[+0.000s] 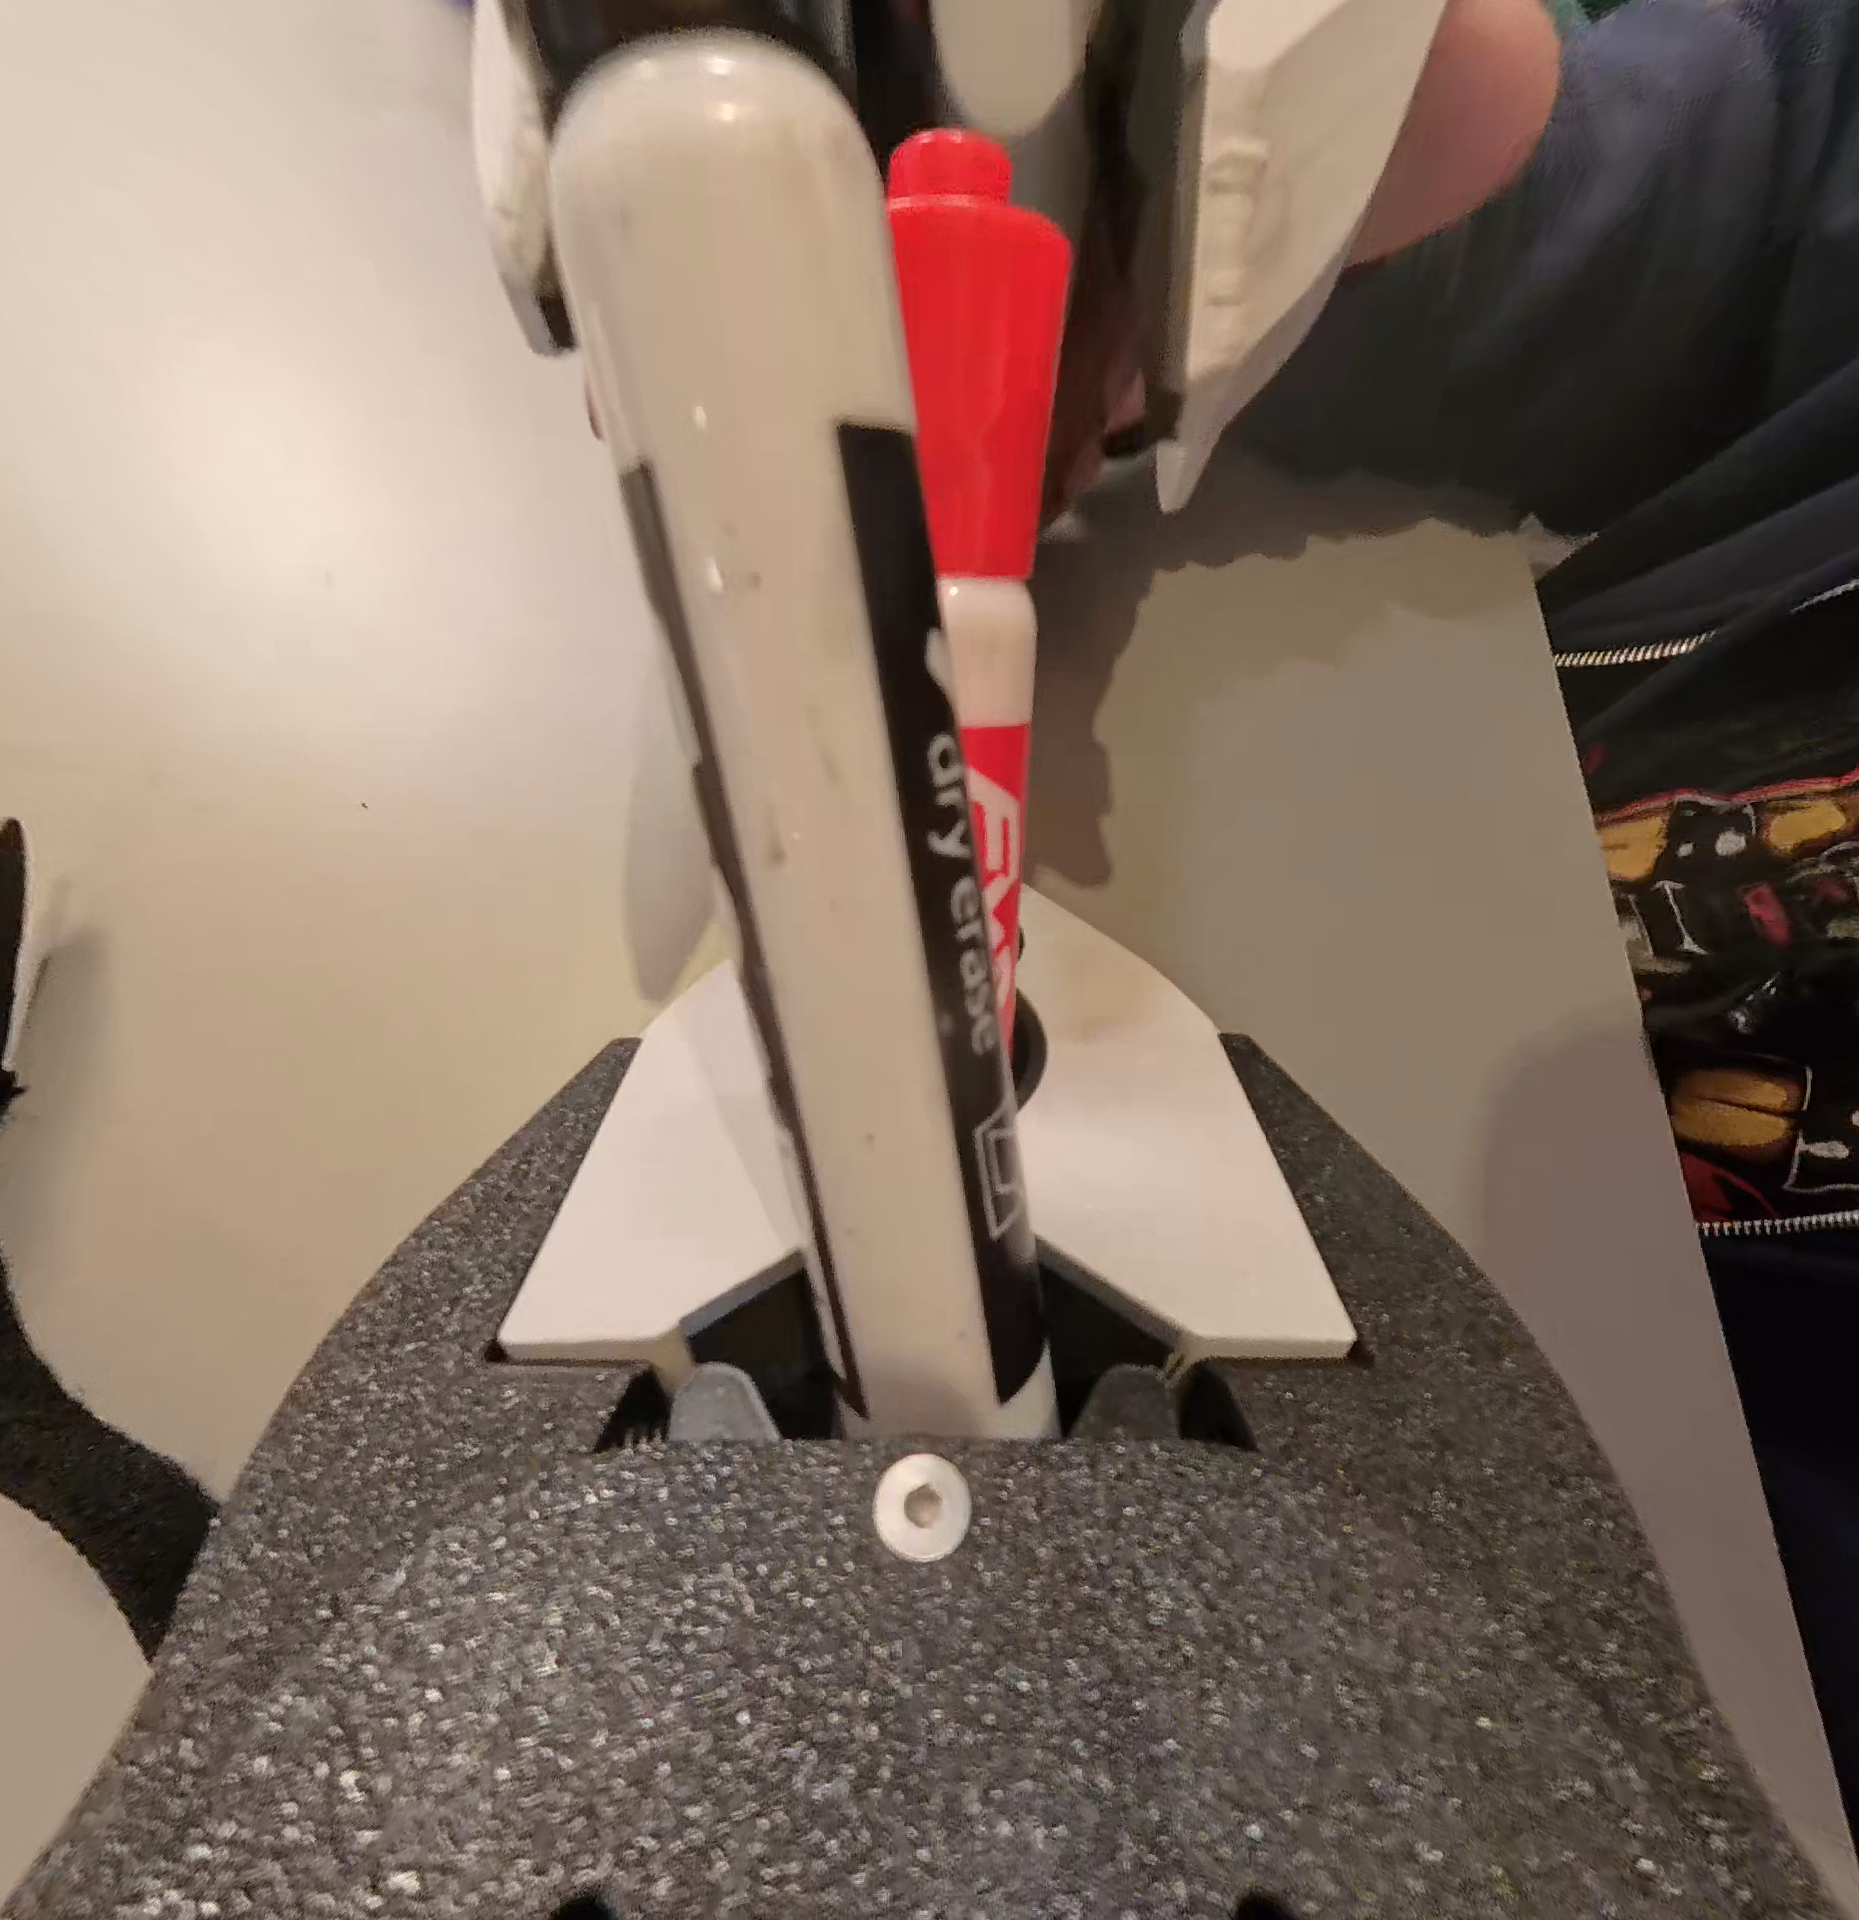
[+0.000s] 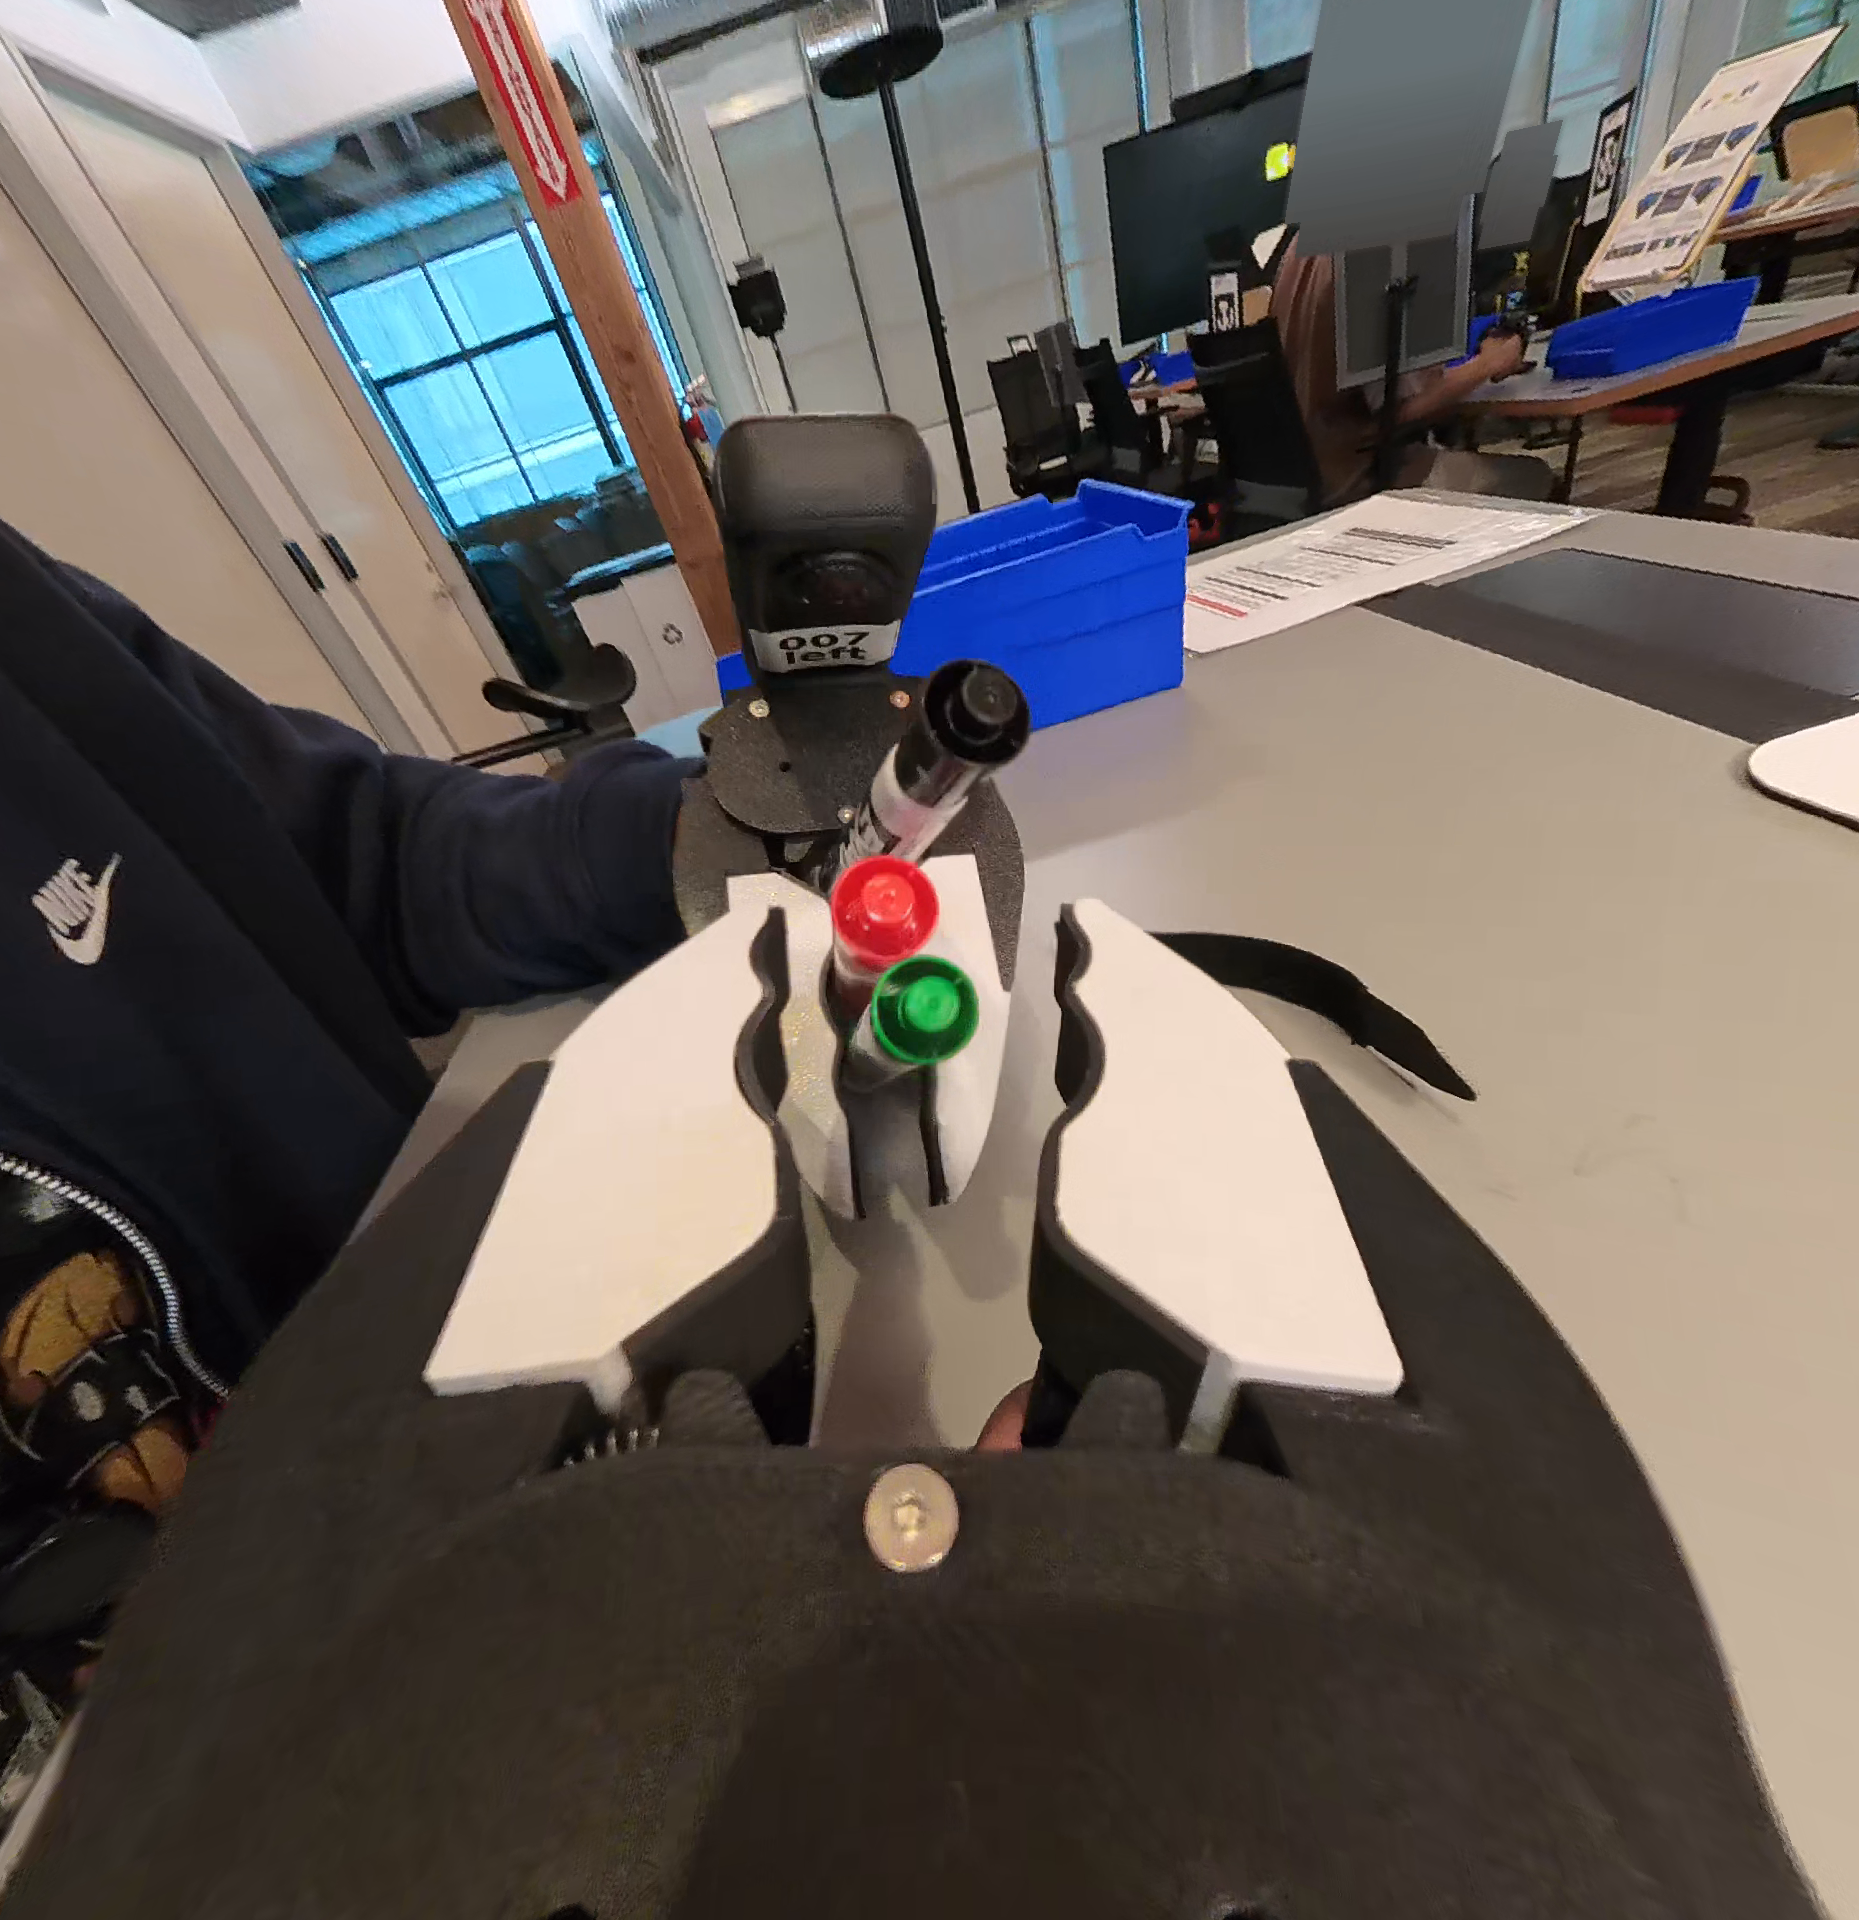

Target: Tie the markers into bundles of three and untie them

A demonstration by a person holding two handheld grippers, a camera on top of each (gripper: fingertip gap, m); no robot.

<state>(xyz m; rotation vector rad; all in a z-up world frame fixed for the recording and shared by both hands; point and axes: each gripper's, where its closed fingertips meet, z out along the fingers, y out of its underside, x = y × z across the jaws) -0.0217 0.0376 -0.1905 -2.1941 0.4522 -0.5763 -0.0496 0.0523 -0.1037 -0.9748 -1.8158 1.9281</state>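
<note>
Now the left gripper (image 2: 909, 1049) clamps three dry-erase markers (image 2: 883, 997); the right gripper (image 2: 920, 1049), jaws wide, should approach the black strap (image 2: 1320, 997) slowly.

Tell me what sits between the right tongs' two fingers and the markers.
Nothing: in the right wrist view the open right tongs flank the green marker and red marker with bare gaps on both sides.

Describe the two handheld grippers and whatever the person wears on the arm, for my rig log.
Both grippers have flat white fingers with dark wavy inner edges on speckled black bodies, each with a silver screw at the centre. The left gripper carries a black camera housing bearing a small white label. The right gripper looks alike. A dark navy sleeve covers the arm, over a zipped jacket with a white logo.
</note>
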